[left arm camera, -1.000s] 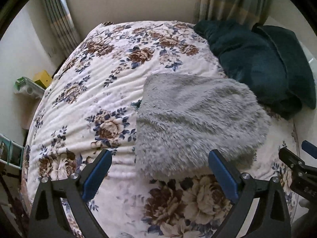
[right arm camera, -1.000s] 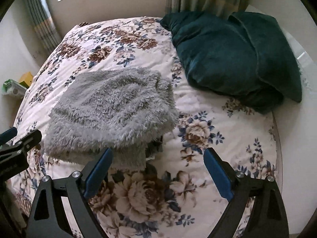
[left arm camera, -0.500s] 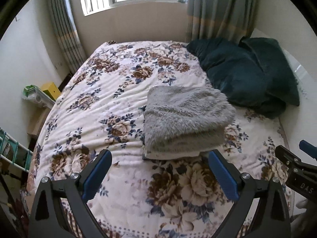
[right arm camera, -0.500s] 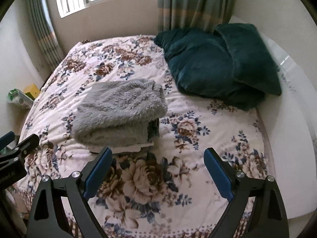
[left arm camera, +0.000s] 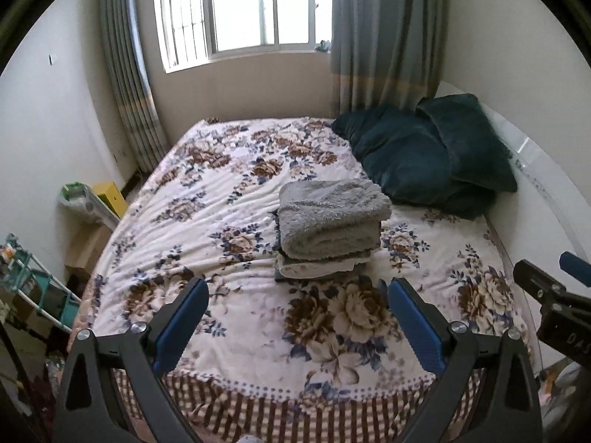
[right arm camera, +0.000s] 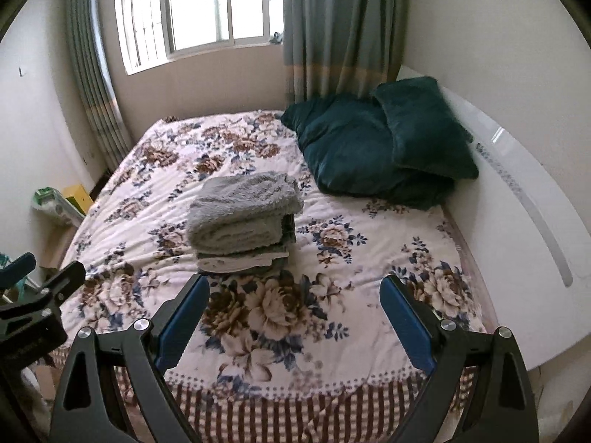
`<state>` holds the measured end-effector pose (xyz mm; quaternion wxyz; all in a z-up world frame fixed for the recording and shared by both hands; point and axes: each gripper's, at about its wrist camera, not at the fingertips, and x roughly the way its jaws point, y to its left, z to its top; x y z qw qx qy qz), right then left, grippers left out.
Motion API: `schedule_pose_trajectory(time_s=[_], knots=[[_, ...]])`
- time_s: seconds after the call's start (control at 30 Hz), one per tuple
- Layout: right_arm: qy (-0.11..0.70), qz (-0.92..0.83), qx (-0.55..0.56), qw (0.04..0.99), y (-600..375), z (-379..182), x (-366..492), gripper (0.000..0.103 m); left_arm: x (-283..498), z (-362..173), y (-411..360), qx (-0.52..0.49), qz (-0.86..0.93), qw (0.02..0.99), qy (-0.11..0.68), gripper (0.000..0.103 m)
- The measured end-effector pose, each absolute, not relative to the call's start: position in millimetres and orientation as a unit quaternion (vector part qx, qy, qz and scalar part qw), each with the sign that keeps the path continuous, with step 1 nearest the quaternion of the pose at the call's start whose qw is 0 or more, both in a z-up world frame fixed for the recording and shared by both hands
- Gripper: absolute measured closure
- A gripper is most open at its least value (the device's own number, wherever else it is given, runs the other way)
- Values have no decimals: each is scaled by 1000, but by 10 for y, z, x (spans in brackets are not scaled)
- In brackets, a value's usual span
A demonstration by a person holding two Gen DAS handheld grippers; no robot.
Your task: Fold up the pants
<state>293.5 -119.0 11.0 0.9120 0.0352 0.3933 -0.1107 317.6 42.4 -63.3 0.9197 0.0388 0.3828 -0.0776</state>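
Note:
The grey fuzzy pants (left arm camera: 330,219) lie folded on top of a small stack of folded clothes in the middle of the floral bed (left arm camera: 229,199); they also show in the right wrist view (right arm camera: 243,214). My left gripper (left arm camera: 297,317) is open and empty, held back above the bed's near edge. My right gripper (right arm camera: 293,312) is open and empty too, level with the left one. Neither touches the stack.
Two dark green pillows (left arm camera: 424,155) lie at the bed's right, against a white headboard (right arm camera: 517,192). A window and curtains stand behind the bed. A yellow box (left arm camera: 109,193) and a rack (left arm camera: 33,284) stand on the floor at the left.
Both grippers have pulled back and up from the folded stack, so the whole bed and window have come into view. The stack has not moved.

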Motion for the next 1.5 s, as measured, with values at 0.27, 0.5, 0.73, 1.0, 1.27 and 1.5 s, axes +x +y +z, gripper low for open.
schedule_pose_trajectory(time_s=[0.27, 0.5, 0.73, 1.0, 1.27, 1.5], knots=[[361, -92, 38, 927, -971, 666, 1911, 7, 2452, -206, 518, 28, -78, 928, 364, 3], [331, -83, 18, 940, -931, 1160, 1307, 7, 1978, 130, 535, 19, -66, 938, 340, 3], [334, -69, 23, 940, -986, 1378, 962, 7, 1629, 341, 560, 18, -55, 946, 319, 3], [331, -46, 22, 942, -966, 1497, 886, 7, 1518, 360, 584, 17, -45, 948, 314, 3], [331, -51, 31, 942, -1011, 1382, 1272, 5, 1769, 273, 631, 9, -21, 947, 322, 0], [332, -71, 26, 940, -1066, 1242, 1882, 5, 2227, 91, 595, 22, 5, 943, 333, 0]])
